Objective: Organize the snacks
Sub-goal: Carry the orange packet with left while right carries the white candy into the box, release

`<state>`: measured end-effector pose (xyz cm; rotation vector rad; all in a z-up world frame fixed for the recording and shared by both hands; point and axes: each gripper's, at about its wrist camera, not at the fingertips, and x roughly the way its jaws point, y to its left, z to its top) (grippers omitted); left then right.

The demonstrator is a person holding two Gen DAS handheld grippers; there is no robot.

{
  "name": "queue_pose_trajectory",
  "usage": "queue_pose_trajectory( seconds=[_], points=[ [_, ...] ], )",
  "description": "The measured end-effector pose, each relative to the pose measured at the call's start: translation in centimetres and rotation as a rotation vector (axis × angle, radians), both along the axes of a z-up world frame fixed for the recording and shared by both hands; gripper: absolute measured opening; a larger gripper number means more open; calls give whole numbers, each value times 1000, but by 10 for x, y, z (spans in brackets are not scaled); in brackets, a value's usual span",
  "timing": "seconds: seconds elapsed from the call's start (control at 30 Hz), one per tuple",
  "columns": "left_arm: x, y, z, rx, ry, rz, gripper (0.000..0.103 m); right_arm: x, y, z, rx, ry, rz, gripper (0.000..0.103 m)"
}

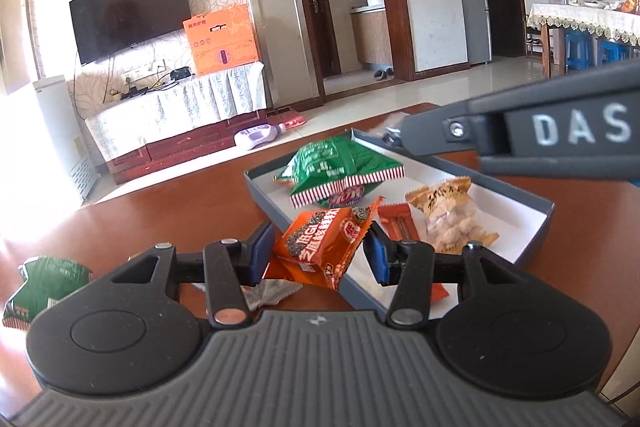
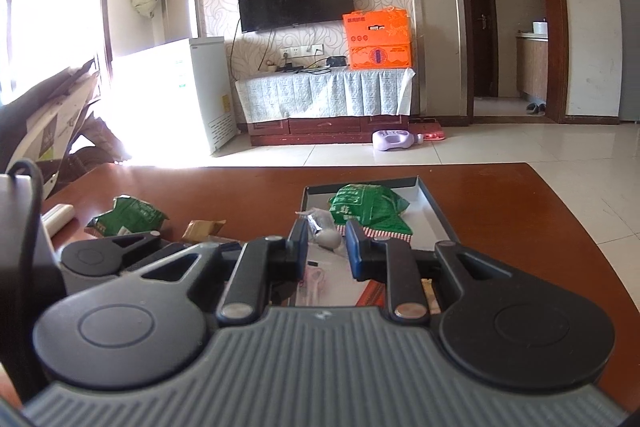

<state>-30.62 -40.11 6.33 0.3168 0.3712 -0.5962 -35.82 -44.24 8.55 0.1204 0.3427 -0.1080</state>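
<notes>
My left gripper (image 1: 318, 253) is shut on an orange seed packet (image 1: 324, 247) and holds it over the near-left edge of the grey tray (image 1: 532, 231). In the tray lie a green packet (image 1: 340, 167), a clear bag of peanuts (image 1: 452, 219) and an orange bar (image 1: 400, 227). My right gripper (image 2: 327, 247) is over the tray (image 2: 436, 211), its jaws a little apart around a small clear-wrapped white candy (image 2: 326, 233). Its arm shows in the left wrist view (image 1: 520, 139). The green packet also shows in the right wrist view (image 2: 368, 207).
On the red-brown table (image 2: 240, 187) left of the tray lie another green packet (image 2: 128, 217), a tan packet (image 2: 204, 229) and a silver wrapper (image 1: 268, 293). A white roll (image 2: 58, 217) lies at the far left. The table's edges are near on the right.
</notes>
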Motion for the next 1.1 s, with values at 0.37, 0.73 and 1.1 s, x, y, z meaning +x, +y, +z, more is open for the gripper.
queue_pose_trajectory(
  seconds=[0.37,0.73,1.1],
  points=[
    [26,-18,11,15,-67,-63,55,-2,-2,0,-26,-16,-21,24],
    [52,-55,-8,-3,-26,-79,55,2,-17,-10,-9,17,-74,23],
    [93,-95,-23,-35,34,-109,55,12,-29,-20,29,65,-99,22]
  ],
)
